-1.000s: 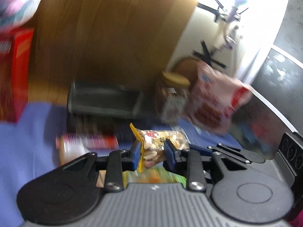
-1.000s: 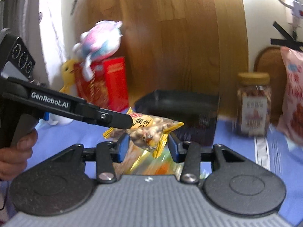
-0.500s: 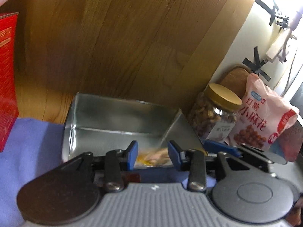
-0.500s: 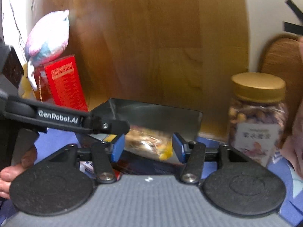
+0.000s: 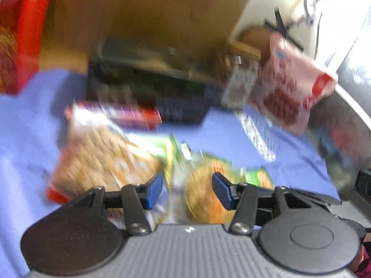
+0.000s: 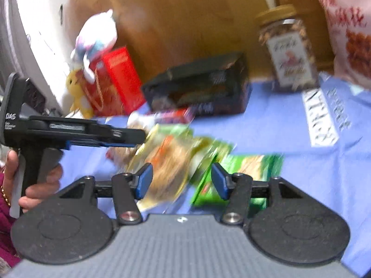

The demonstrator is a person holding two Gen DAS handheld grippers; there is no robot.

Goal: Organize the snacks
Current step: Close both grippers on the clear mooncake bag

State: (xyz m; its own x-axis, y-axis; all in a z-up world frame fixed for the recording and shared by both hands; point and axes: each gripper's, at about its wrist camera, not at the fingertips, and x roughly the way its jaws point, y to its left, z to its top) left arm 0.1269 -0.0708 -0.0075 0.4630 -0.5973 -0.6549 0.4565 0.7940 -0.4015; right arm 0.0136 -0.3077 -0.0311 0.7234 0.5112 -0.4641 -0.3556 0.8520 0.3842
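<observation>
Left gripper (image 5: 187,188) and right gripper (image 6: 182,180), both spread wide and empty, above loose snack packets (image 6: 171,159) on the blue cloth (image 6: 266,127). Beyond: dark tray (image 6: 199,88), nut jar (image 6: 287,48), red box (image 6: 120,76), plush toy (image 6: 97,37).

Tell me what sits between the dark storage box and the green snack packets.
In the right wrist view, a red-and-purple flat packet lies before the dark box, behind the green packets.

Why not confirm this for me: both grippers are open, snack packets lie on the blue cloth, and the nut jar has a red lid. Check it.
One detail is wrong: the nut jar has a tan-gold lid, not red, as the right wrist view shows. The left gripper and right gripper are open, and snack packets lie on the blue cloth.
</observation>
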